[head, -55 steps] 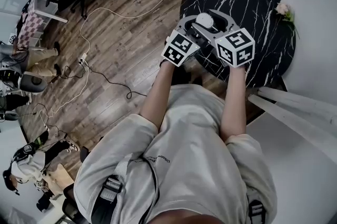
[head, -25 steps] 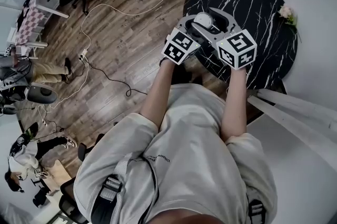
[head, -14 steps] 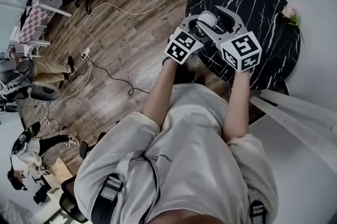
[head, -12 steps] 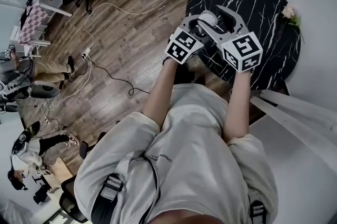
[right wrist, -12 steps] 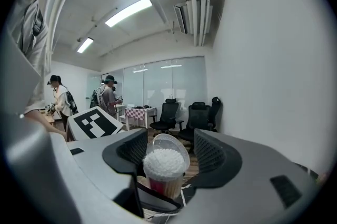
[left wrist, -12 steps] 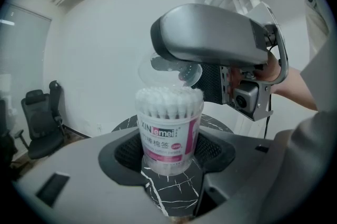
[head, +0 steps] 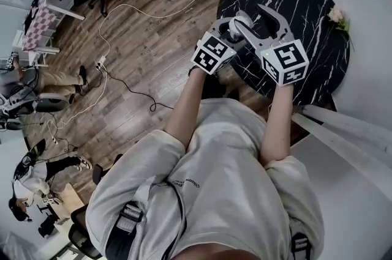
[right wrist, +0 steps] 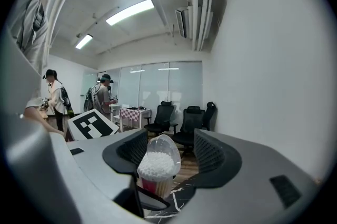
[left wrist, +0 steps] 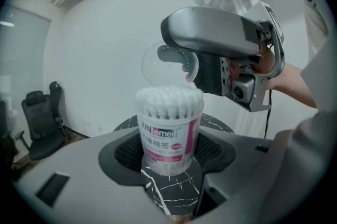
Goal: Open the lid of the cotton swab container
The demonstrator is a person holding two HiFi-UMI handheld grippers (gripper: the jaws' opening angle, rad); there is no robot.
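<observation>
My left gripper [left wrist: 168, 165] clamps the cotton swab container [left wrist: 168, 133]; my right gripper [right wrist: 169, 157], gaping empty above, should tip the lid [left wrist: 160, 67] gently.

The right gripper [head: 251, 19], whose jaws earlier ring the top of the cotton swab container [left wrist: 168, 141], is now drawn off to the right with its jaws apart; its marker cube [head: 285, 62] sits lower and further right in the head view than before; the gap between the two grippers' cubes, narrow at first, is now wider; the clear lid [left wrist: 158, 69] now stands tipped up behind the container's rim, just beside one tip of the right gripper; the white swab heads [left wrist: 169, 100] lie bare.
</observation>
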